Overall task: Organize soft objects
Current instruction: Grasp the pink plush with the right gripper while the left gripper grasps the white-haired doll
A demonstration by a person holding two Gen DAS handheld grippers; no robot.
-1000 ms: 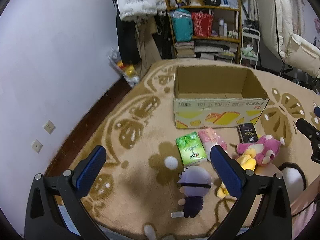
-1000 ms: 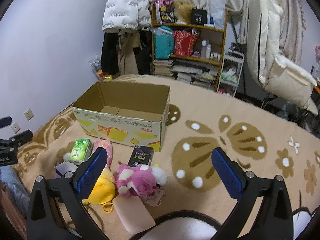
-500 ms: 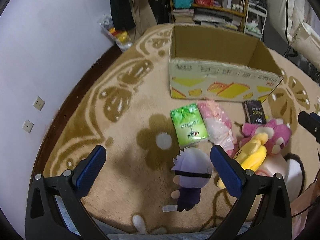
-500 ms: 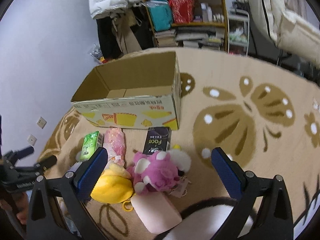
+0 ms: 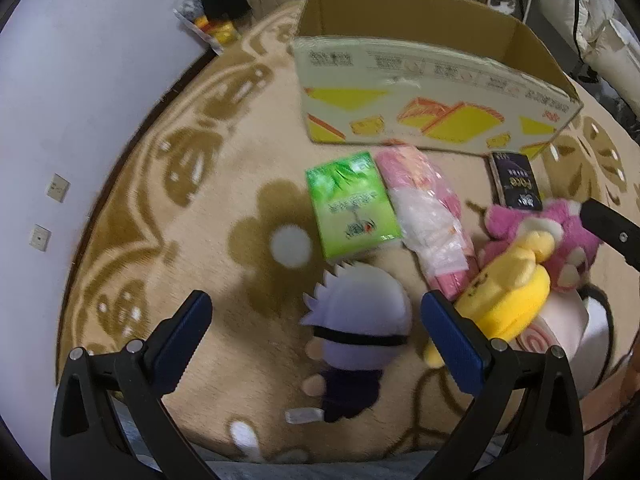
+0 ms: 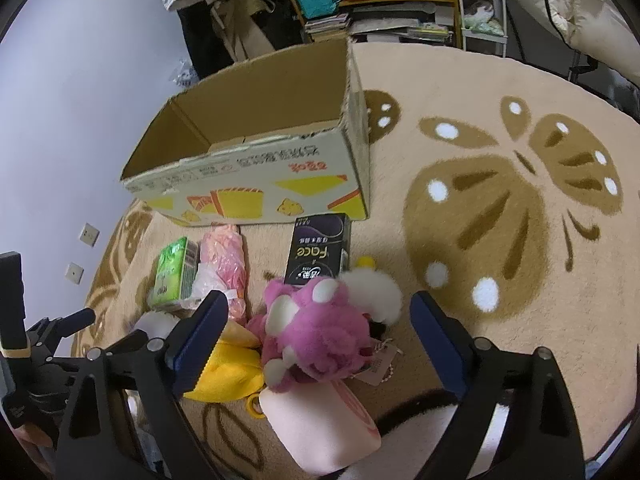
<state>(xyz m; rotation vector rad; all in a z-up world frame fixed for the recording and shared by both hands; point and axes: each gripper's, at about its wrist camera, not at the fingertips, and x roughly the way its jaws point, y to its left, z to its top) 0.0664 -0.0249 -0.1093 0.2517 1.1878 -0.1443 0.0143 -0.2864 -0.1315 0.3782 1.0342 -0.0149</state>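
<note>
An open cardboard box [image 5: 420,92] [image 6: 248,184] stands on the patterned carpet. In front of it lie a green tissue pack [image 5: 352,208] [image 6: 172,274], a pink wrapped pack [image 5: 428,216] [image 6: 224,264], a black "Face" pack [image 5: 516,184] [image 6: 318,250], a pink plush [image 5: 560,236] [image 6: 316,332], a yellow plush [image 5: 504,296] [image 6: 224,372], a pale pink roll [image 6: 320,424] and a white-haired doll [image 5: 356,336]. My left gripper [image 5: 316,336] is open, low over the doll. My right gripper [image 6: 320,332] is open, over the pink plush.
A lilac wall with sockets [image 5: 48,212] runs along the left. Shelves with books and bags [image 6: 360,4], hanging coats and a white cart [image 6: 480,12] stand behind the box. Carpet with butterfly pattern [image 6: 500,208] stretches to the right.
Both grippers have tilted down and moved closer to the toys. The left one now straddles the doll; the right one now straddles the pink plush. Both stay open.
</note>
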